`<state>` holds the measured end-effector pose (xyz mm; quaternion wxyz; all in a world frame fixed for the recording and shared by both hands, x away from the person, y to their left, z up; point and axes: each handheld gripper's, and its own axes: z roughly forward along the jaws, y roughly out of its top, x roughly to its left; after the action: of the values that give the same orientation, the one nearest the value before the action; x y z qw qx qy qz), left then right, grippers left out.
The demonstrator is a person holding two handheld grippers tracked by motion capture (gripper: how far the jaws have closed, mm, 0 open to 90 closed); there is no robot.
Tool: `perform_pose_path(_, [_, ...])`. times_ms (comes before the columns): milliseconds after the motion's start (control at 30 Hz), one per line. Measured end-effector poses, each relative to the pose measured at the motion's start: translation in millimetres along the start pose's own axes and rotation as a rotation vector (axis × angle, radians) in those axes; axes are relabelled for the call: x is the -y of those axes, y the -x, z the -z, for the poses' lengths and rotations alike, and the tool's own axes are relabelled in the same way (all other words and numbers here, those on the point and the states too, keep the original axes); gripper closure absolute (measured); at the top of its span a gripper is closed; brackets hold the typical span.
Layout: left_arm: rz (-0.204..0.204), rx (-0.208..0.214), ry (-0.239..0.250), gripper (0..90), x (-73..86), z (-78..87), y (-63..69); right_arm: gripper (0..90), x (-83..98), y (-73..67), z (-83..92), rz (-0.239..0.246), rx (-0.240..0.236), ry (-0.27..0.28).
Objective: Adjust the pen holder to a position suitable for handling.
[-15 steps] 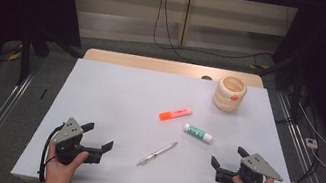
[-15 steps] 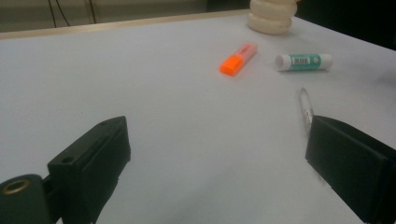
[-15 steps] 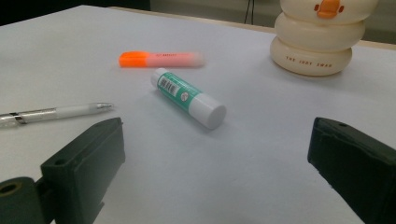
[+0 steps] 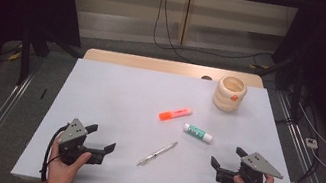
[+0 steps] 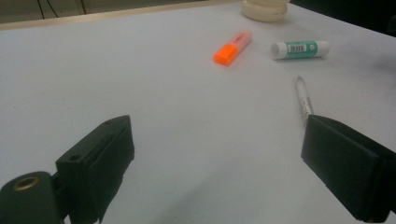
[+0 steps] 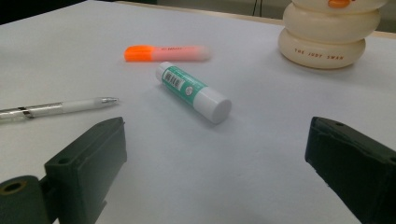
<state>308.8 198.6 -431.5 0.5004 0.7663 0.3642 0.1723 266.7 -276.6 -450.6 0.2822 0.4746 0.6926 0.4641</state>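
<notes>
On the white table point(image 4: 120, 89) lie an orange highlighter point(image 4: 175, 114), a white and green glue stick point(image 4: 197, 133) and a clear pen point(image 4: 157, 153). A cream ringed holder point(image 4: 230, 93) stands at the far right. My left gripper point(image 4: 102, 137) rests near the front left edge, open, nothing between its jaws; the pen point(image 5: 303, 100) lies just beyond its right jaw. My right gripper point(image 4: 227, 156) rests at the front right, open and empty; the glue stick point(image 6: 194, 91) lies a short way ahead of it, with the highlighter point(image 6: 166, 53) farther off.
A wooden strip point(image 4: 170, 66) runs along the table's far edge. Metal rails point(image 4: 0, 108) flank the table on the floor, and cables point(image 4: 313, 148) trail at the right. The holder point(image 6: 327, 37) stands upright near the far right corner.
</notes>
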Motion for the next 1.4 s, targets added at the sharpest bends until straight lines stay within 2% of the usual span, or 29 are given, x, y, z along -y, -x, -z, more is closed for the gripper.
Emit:
perform_pose_path(100, [-0.008,0.001,-0.004,9.2,0.1,0.8,0.0,5.4,-2.1,1.2,0.0,0.017,-0.001,-0.006])
perform_pose_path(167, [-0.01,0.004,-0.001,9.2,0.0,1.5,0.5,6.9,-4.1,3.0,-0.4,0.03,0.028,-0.008])
perform_pose_path(267, [-0.01,0.005,-0.001,9.2,0.4,2.1,1.1,6.9,-8.0,5.7,-1.9,0.019,0.049,-0.013])
perform_pose_path(367, [-0.009,0.01,-0.004,9.2,0.5,2.2,1.1,6.9,-11.5,6.7,-3.8,0.006,0.043,-0.008])
perform_pose_path(433, [-0.008,0.009,-0.003,9.2,0.5,2.2,0.8,7.7,-16.8,9.9,-7.3,0.021,0.028,-0.014])
perform_pose_path(500, [-0.003,0.011,-0.003,9.2,0.6,1.9,0.7,7.3,-20.1,16.4,-8.8,-0.013,0.009,-0.026])
perform_pose_path(600, [-0.004,0.016,-0.005,9.2,0.1,2.5,0.3,8.4,-25.3,26.3,-10.4,0.011,0.035,-0.05])
perform_pose_path(800, [-0.004,0.014,0.006,9.2,0.3,6.2,-0.8,8.1,-45.3,48.0,-17.1,-0.003,0.054,-0.068])
perform_pose_path(967, [-0.005,0.016,0.002,9.2,0.4,5.3,-0.2,7.1,-59.3,50.9,-25.5,0.006,0.047,-0.078])
perform_pose_path(1133, [-0.006,0.014,0.005,9.2,0.5,5.7,0.2,7.2,-69.4,57.8,-36.8,0.016,0.038,-0.121])
perform_pose_path(1267, [-0.003,0.019,0.001,9.2,0.8,5.3,-0.1,7.1,-76.4,66.2,-41.4,-0.005,0.035,-0.119])
perform_pose_path(1300, [-0.008,0.021,-0.007,9.2,0.8,4.2,-1.0,7.1,-81.1,73.3,-44.9,-0.024,0.027,-0.112])
perform_pose_path(1400, [-0.002,0.018,-0.006,9.2,0.4,2.8,-2.1,7.1,-86.2,81.5,-50.2,-0.038,0.016,-0.108])
